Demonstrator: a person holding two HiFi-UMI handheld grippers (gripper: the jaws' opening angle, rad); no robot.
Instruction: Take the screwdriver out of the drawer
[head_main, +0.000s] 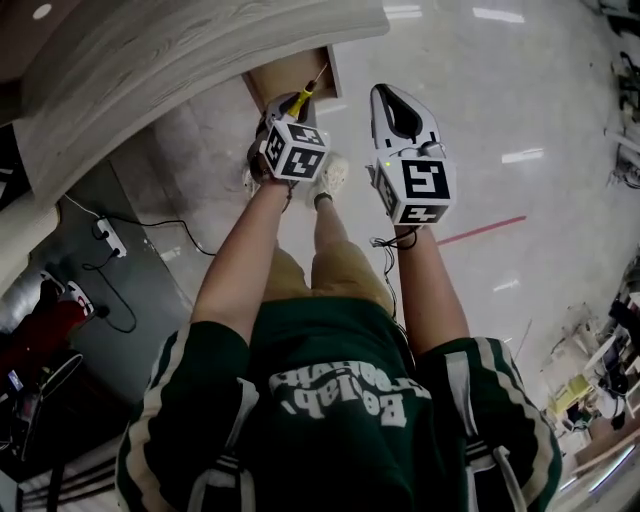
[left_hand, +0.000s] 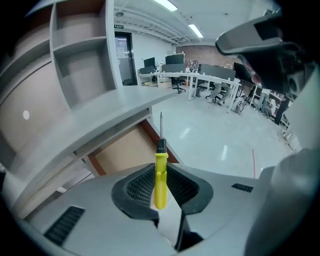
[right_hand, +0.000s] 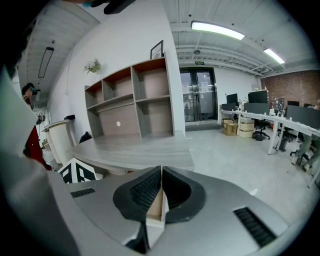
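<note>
Left gripper (left_hand: 161, 169) pinched the yellow screwdriver (left_hand: 160, 181) above the open drawer (left_hand: 125, 150) under a grey desk (left_hand: 95, 122); right gripper's (right_hand: 161, 172) jaws were pressed together.

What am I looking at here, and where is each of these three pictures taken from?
A person holds a hand-operated gripper in each hand; there is no robot. The head view looks down from a camera on the person's head; the other two views ride on the grippers, looking along their jaws. The left gripper is clamped on a yellow-handled screwdriver, near the open drawer under a grey desk. The right gripper is shut and holds nothing.
</note>
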